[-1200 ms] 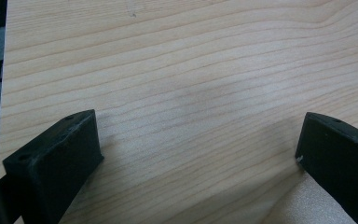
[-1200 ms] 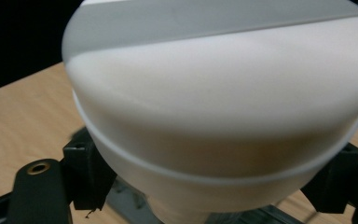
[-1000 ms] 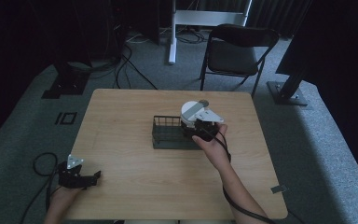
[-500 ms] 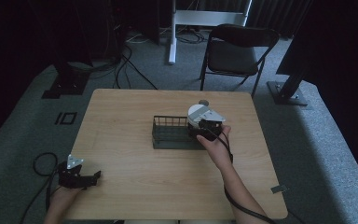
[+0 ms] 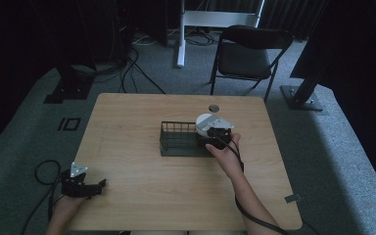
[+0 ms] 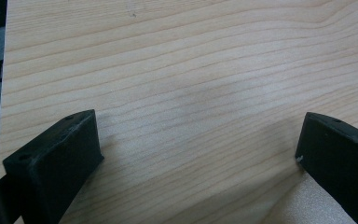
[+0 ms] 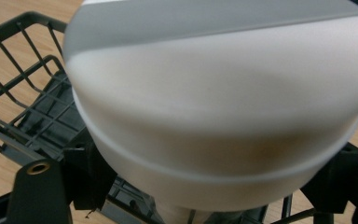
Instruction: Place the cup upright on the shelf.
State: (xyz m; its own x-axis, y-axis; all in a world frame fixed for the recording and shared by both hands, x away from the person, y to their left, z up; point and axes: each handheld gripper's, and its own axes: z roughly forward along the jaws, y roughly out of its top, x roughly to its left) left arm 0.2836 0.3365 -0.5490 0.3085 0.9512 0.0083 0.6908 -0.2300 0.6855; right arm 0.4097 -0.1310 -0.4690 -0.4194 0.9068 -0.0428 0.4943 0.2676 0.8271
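A dark wire rack [image 5: 178,139] stands in the middle of the wooden table [image 5: 127,122]. My right gripper [image 5: 214,136] is at the rack's right end, shut on a white round bowl [image 5: 205,121] tipped on its edge. In the right gripper view the white bowl [image 7: 214,102] sits close up between the black jaws of the right gripper [image 7: 209,186], with the rack [image 7: 23,93] just beneath it. My left gripper [image 5: 97,186] rests at the table's near left corner. In its own view the left gripper [image 6: 196,154] stands open over bare wood [image 6: 168,70].
A small round cable hole [image 5: 214,107] sits in the tabletop behind the rack. A black folding chair [image 5: 247,54] stands beyond the far edge. Cables [image 5: 44,171] lie on the carpet left of the table, and stand bases [image 5: 301,98] flank it.
My right gripper has brought the white bowl slightly lower and nearer over the rack's right end. The left gripper has stayed where it was.
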